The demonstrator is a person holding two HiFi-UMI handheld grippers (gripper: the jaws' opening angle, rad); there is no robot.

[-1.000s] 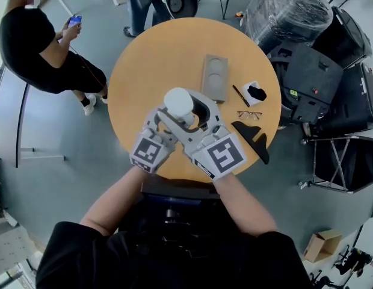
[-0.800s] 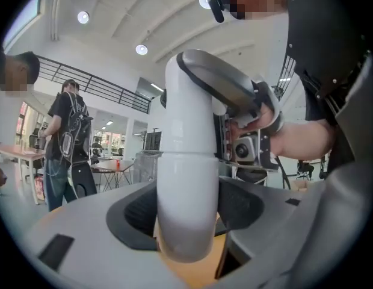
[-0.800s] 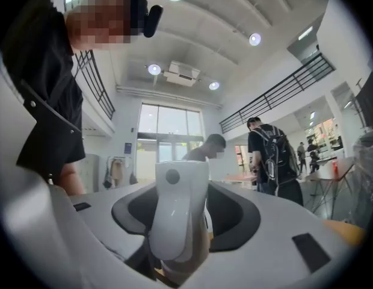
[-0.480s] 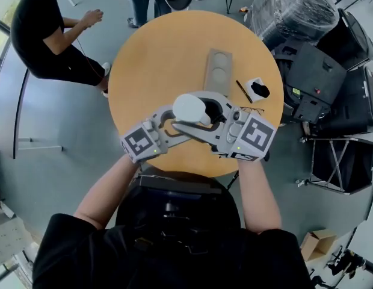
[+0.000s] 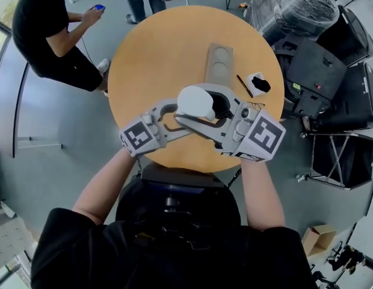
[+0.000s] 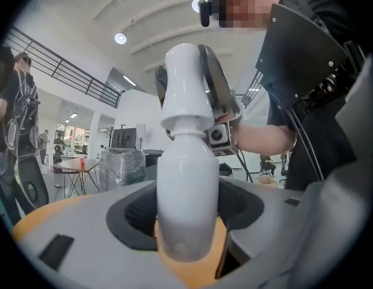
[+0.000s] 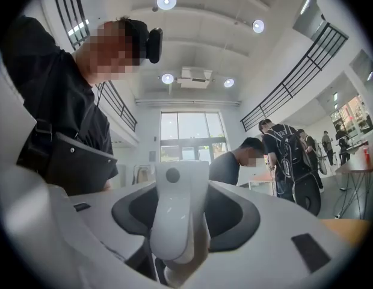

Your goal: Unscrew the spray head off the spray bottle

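The step in hand is the twisting of the head itself: both grippers have the bottle between them, lifted above the round wooden table [image 5: 155, 59] and not resting on it. The left gripper [image 6: 188, 224] is closed on the body of the spray bottle [image 6: 185, 161]. Its dark pads press against the white plastic on both sides and the bottle stands upright. The spray head [image 5: 195, 101] sits on top, seemingly joined to the neck, so I judge that it is not yet off. The right gripper [image 7: 177, 236] comes from the opposite side. Its jaws have just been closing, and now they hold the head between them, with the nozzle hole turned toward its camera. How far the thread is already loosened, no view can tell. The next move, in my opinion, calls for the left gripper to keep the body firm while the right one turns the head around the upright axis of the bottle. It is probably then necessary to release, take a new grip and turn again. The smooth white plastic could slip in the pads, so both grips need to be tight.
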